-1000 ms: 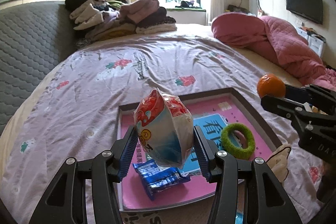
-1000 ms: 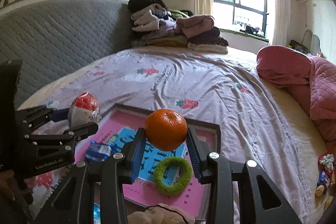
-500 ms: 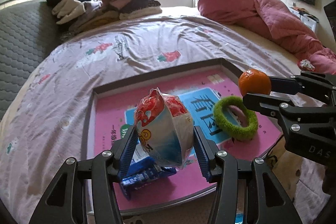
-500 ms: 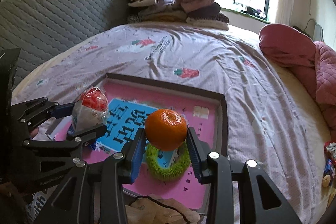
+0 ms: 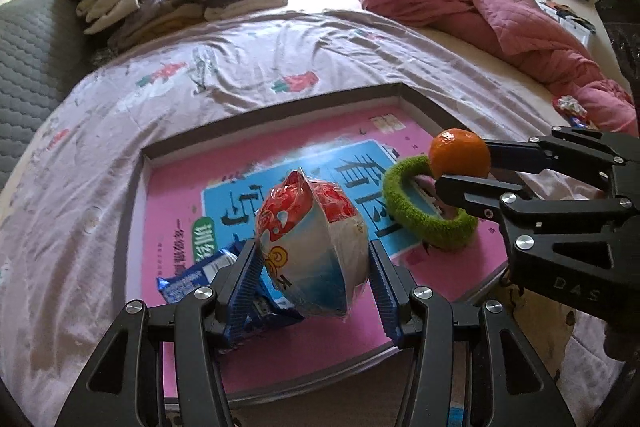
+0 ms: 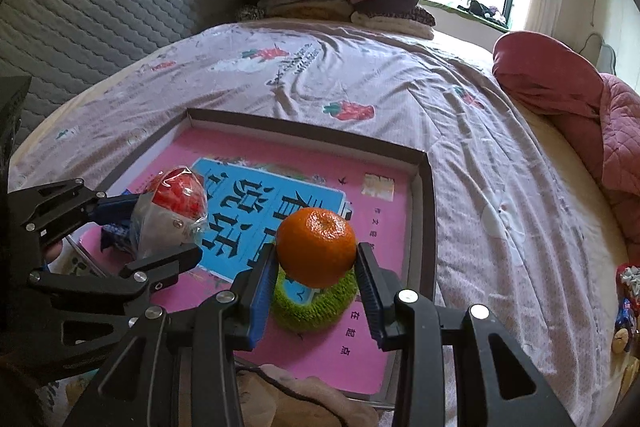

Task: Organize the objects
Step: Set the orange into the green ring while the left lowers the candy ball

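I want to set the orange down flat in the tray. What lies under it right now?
The green fuzzy ring lies on the tray directly below the orange held by the right gripper. Bare pink floor shows beside the ring.

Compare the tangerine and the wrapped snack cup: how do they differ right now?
The tangerine is bare, plain orange and round; the wrapped snack cup is bowl-shaped, sealed in clear film, red, white and blue. The tangerine sits in the right gripper, above the green ring; the cup sits in the left gripper, above the blue packet. Both are clamped, held over the tray.
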`<state>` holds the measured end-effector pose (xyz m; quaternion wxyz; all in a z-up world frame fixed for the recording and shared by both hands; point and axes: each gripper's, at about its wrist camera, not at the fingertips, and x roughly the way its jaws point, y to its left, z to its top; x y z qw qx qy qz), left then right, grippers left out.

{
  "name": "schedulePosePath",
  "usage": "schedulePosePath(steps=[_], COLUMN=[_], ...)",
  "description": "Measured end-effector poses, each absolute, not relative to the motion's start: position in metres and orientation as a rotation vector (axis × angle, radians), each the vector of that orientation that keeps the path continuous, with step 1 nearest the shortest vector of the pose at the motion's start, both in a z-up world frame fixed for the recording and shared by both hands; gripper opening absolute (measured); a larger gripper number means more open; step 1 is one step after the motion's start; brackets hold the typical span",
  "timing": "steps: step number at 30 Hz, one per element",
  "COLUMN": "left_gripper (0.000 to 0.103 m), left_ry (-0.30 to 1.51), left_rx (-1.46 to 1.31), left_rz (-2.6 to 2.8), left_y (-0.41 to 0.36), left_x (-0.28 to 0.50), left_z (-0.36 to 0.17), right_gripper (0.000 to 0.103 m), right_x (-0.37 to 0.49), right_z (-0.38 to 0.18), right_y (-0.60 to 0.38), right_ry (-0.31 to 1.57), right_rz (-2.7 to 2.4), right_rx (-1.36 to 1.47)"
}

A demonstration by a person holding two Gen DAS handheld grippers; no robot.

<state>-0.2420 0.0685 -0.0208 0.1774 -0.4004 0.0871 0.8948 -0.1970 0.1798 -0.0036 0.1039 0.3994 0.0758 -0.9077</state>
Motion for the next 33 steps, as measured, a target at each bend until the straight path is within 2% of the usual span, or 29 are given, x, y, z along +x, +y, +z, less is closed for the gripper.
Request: schedulePosePath(steps=[18, 33], left_gripper=[0.055, 0.055], left_ry=[0.293, 0.251], left_rx=[-1.174, -1.206], left_rz=[2.495, 2.481], left_y=[0.074, 0.070], left_x=[-0.239, -0.242], left_z=[-0.028, -0.031], right_gripper=[0.040, 0.040], right_x=[-0.203, -0.205], right_z=[-0.023, -0.017], right_y=[0.176, 0.177], right_ry=[0.304, 0.250], right_rz=[-2.646, -2.654], right_rx=[1.263, 1.259])
